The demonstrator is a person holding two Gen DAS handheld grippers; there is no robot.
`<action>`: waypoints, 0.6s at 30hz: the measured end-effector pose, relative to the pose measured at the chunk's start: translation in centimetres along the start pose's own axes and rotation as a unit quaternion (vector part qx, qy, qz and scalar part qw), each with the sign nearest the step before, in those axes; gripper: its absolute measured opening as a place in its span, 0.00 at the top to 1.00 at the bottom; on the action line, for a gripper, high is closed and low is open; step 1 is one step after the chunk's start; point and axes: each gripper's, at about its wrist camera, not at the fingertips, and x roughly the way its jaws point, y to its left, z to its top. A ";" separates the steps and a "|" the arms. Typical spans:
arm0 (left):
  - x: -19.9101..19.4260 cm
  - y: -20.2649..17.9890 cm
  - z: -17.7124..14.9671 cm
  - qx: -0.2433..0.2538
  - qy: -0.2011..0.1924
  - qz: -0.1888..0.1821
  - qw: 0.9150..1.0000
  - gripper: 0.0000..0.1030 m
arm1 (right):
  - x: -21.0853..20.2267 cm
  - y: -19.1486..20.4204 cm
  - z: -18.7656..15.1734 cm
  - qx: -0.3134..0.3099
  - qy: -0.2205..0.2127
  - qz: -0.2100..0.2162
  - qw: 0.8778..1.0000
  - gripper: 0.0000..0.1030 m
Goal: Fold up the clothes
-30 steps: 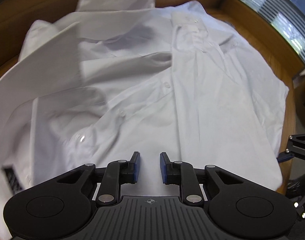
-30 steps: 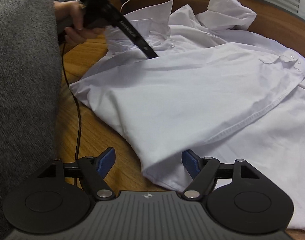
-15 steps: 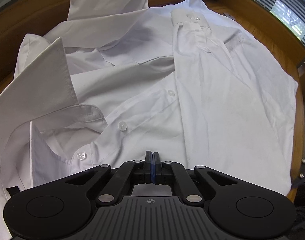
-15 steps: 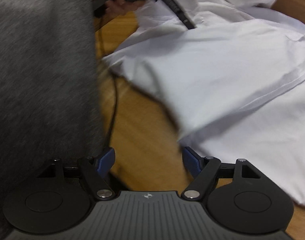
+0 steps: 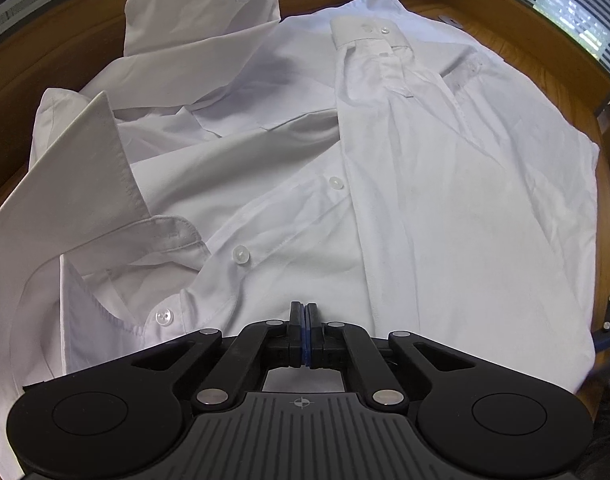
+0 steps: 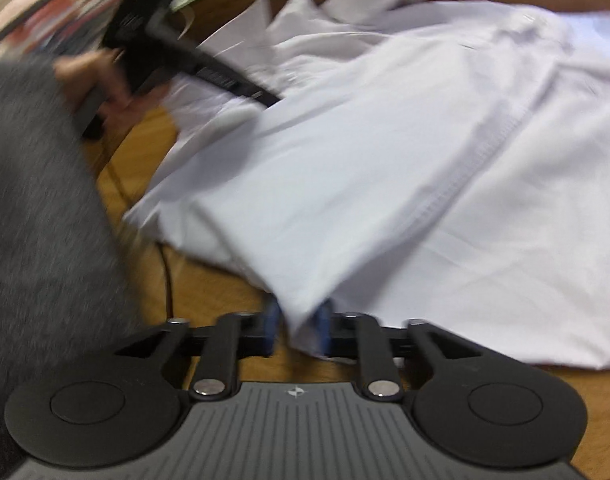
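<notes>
Two grippers are working one white dress shirt (image 5: 405,208), which lies spread buttons-up across a round wooden surface (image 5: 65,32), collar at my near left and a buttoned cuff at the far side. My left gripper (image 5: 305,322) has its fingers pressed together; cloth lies right under them, but I cannot tell whether any is pinched. My right gripper (image 6: 297,330) is closing its fingers on the shirt's near corner, and a fold of white fabric sits between the blue pads (image 6: 270,328). That view is blurred.

Risks, as I judge them: the right fingers may catch only the top layer, so the lower layer would trail when lifted. If the left holds nothing, the collar end could slide as the right pulls.

Edges and room: the shirt's right side runs close to the surface's rim, so a tug that way could spill it over. Bare wood shows only at the near left, where a dark cable (image 6: 167,276) and my grey sleeve (image 6: 37,200) crowd the space.
</notes>
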 end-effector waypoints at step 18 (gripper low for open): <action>-0.1 0.0 -0.2 0.015 -0.012 0.012 1.000 0.96 | 1.0 4.9 -1.2 -0.153 0.020 -0.048 0.987 0.88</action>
